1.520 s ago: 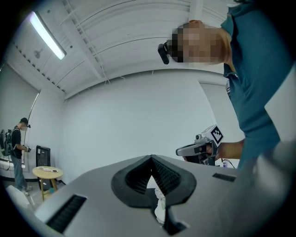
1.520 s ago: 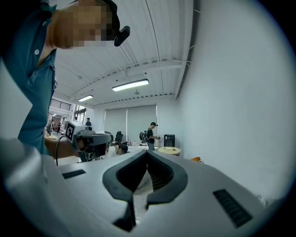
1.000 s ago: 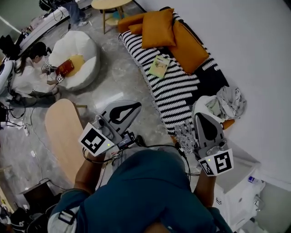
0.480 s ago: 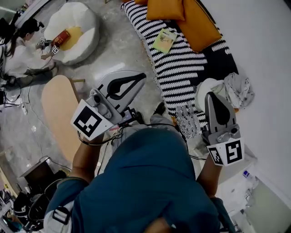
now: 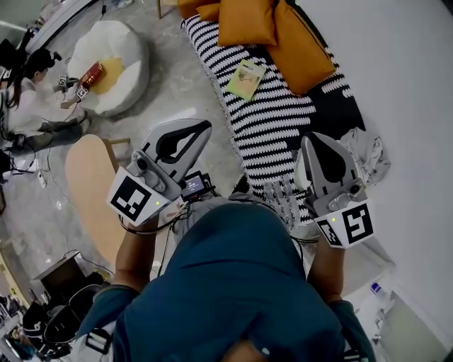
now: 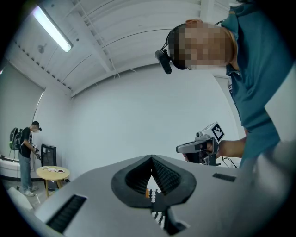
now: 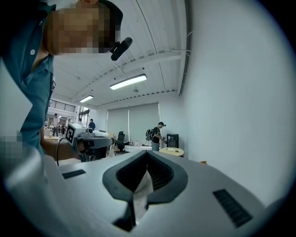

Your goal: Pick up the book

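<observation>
One book (image 5: 245, 78) lies on the striped sofa (image 5: 272, 124), left tongs (image 5: 205, 128) and right tongs (image 5: 312, 139) (both clenched, empty) well apart.

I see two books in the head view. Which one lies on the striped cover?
The pale green book, beside the orange cushions on the black-and-white striped cover. The other, reddish book lies on the white beanbag, near a seated person.

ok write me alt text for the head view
Seen from above, a person in a teal shirt holds a white left gripper and right gripper, both shut and empty, out toward a black-and-white striped sofa. A thin pale green book lies on it beside orange cushions.
</observation>
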A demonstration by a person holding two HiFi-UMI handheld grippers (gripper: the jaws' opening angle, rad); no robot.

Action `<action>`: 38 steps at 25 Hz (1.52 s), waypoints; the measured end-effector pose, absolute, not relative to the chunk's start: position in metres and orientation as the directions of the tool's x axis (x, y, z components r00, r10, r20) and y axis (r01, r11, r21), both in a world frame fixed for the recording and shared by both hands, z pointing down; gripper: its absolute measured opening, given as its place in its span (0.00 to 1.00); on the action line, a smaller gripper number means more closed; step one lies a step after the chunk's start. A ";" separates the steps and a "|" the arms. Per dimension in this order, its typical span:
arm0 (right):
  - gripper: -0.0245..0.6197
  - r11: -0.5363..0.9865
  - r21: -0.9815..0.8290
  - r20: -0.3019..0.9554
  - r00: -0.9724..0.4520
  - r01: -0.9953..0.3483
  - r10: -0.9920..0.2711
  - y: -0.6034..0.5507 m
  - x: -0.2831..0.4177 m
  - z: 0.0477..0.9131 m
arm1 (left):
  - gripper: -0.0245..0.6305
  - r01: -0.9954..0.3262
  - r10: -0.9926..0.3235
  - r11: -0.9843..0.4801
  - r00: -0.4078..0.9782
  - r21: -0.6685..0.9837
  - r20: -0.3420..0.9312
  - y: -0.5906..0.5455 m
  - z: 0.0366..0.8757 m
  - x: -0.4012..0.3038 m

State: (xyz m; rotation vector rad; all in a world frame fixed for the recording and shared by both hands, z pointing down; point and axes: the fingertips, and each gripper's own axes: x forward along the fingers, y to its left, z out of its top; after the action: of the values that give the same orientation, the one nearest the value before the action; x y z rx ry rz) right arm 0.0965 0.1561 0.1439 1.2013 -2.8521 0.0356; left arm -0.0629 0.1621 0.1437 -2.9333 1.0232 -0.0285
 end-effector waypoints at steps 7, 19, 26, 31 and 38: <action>0.06 0.705 -0.022 0.040 -0.706 -0.709 -0.708 0.128 0.113 0.147 | 0.04 -0.634 -0.635 -0.772 0.773 -0.044 0.013 0.143 0.141 -0.045; 0.06 0.654 -0.049 0.091 -0.656 -0.755 -0.750 0.075 0.097 0.163 | 0.04 -0.590 -0.591 -0.807 0.807 -0.024 0.009 0.078 0.144 -0.067; 0.06 0.606 -0.053 0.119 -0.607 -0.794 -0.785 0.033 0.073 0.172 | 0.04 -0.555 -0.556 -0.831 0.831 -0.028 0.008 0.034 0.146 -0.100; 0.06 0.587 -0.050 0.146 -0.587 -0.808 -0.796 0.000 0.042 0.178 | 0.04 -0.531 -0.531 -0.848 0.848 -0.008 -0.009 0.007 0.148 -0.128; 0.06 0.571 -0.066 0.174 -0.573 -0.818 -0.801 -0.043 0.011 0.194 | 0.04 -0.508 -0.508 -0.861 0.861 0.023 0.007 -0.033 0.163 -0.155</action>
State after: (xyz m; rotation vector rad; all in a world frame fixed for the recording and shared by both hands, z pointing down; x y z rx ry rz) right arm 0.0113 -0.0431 0.1941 1.3837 -2.6722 0.2099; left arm -0.1548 -0.0327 0.1627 -3.0538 0.8341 -0.0005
